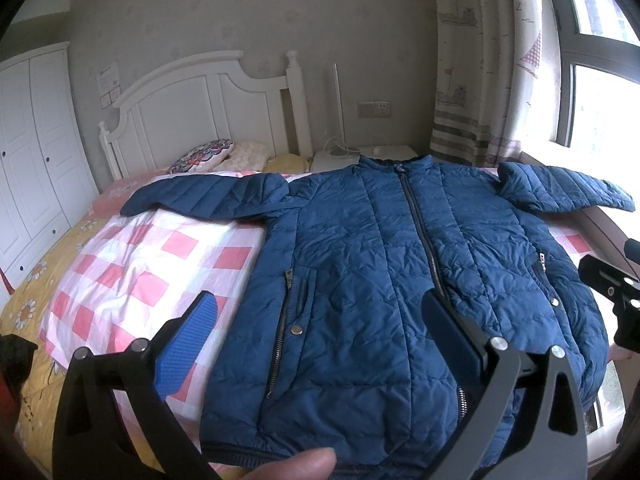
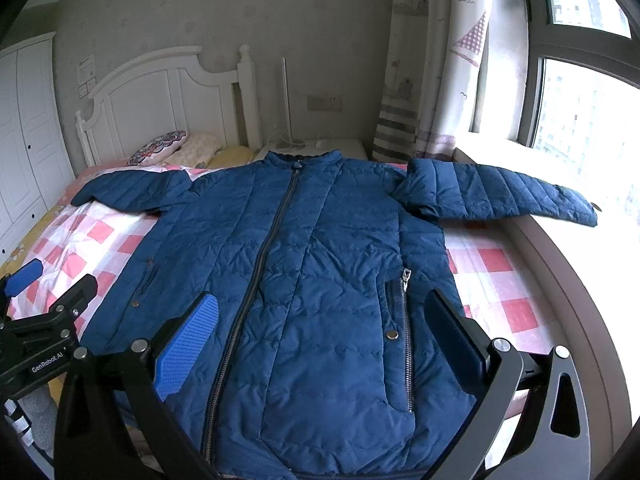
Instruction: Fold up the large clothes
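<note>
A navy quilted puffer jacket (image 1: 380,264) lies flat, front up and zipped, on a pink-and-white checked bedcover (image 1: 132,264); its sleeves spread out to both sides. It also shows in the right wrist view (image 2: 312,264). My left gripper (image 1: 320,320) is open and empty, hovering above the jacket's lower left front. My right gripper (image 2: 324,320) is open and empty, hovering above the jacket's lower middle. The left gripper also shows at the left edge of the right wrist view (image 2: 40,292). The right sleeve (image 2: 500,196) reaches onto the window ledge.
A white headboard (image 1: 208,100) and pillows (image 1: 204,156) stand at the far end of the bed. A white wardrobe (image 1: 36,160) is at the left. A curtain (image 1: 480,80) and window (image 2: 580,100) are at the right, with a curved ledge (image 2: 568,280) beside the bed.
</note>
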